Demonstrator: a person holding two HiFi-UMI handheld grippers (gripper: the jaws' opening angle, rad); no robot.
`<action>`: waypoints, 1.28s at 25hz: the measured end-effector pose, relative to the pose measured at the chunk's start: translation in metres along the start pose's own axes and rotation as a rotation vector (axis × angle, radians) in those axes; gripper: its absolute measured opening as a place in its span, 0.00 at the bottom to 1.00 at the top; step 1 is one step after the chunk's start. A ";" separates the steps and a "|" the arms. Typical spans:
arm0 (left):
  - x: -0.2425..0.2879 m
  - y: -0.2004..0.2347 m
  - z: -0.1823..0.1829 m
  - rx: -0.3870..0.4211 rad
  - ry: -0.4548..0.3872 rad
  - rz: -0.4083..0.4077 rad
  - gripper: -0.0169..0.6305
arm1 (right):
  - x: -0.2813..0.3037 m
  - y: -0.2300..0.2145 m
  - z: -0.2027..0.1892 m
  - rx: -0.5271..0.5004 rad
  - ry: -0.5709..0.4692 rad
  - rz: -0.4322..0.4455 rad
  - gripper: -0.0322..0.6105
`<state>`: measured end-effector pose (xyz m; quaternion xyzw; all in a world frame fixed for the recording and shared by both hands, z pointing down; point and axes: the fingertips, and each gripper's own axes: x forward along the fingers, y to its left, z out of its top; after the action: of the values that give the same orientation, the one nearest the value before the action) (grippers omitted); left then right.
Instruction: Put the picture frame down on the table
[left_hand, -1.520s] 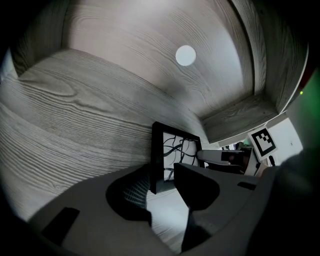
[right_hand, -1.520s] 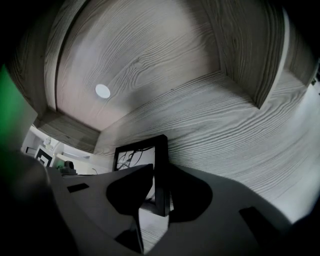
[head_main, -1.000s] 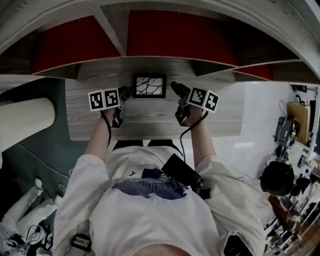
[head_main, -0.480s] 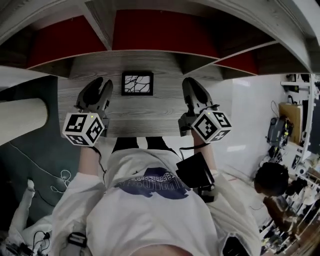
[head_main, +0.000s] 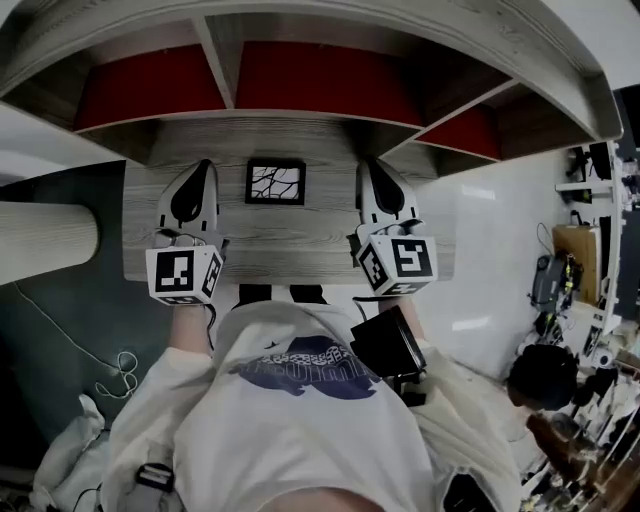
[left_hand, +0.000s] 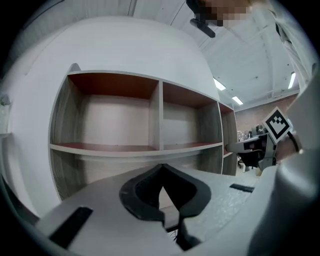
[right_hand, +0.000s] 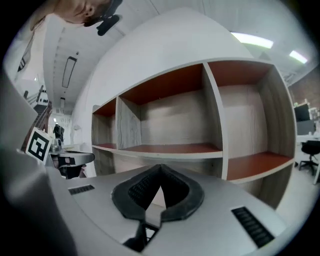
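Picture frame (head_main: 275, 182) at middle of table (head_main: 290, 250), open wood either side, shelf unit (head_main: 310, 80) walling the back

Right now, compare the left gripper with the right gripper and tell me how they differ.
The left gripper is left of the picture frame; the right gripper is to its right. The left gripper's marker cube bears a different pattern from the right gripper's marker cube. Both are shut, empty, clear of the frame, and point toward the shelf.
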<state>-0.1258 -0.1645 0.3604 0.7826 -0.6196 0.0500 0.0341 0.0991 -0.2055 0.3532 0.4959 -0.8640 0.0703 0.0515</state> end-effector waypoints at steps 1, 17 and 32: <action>0.000 -0.001 0.002 0.009 -0.004 -0.002 0.04 | 0.000 0.002 0.004 -0.022 -0.013 -0.003 0.05; -0.008 -0.002 0.031 0.098 -0.062 -0.027 0.04 | -0.004 0.017 0.030 -0.092 -0.107 -0.052 0.05; -0.009 0.001 0.041 0.088 -0.093 -0.020 0.04 | -0.009 0.015 0.036 -0.149 -0.141 -0.101 0.05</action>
<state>-0.1270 -0.1603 0.3188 0.7909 -0.6100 0.0404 -0.0288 0.0897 -0.1962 0.3151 0.5372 -0.8423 -0.0320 0.0307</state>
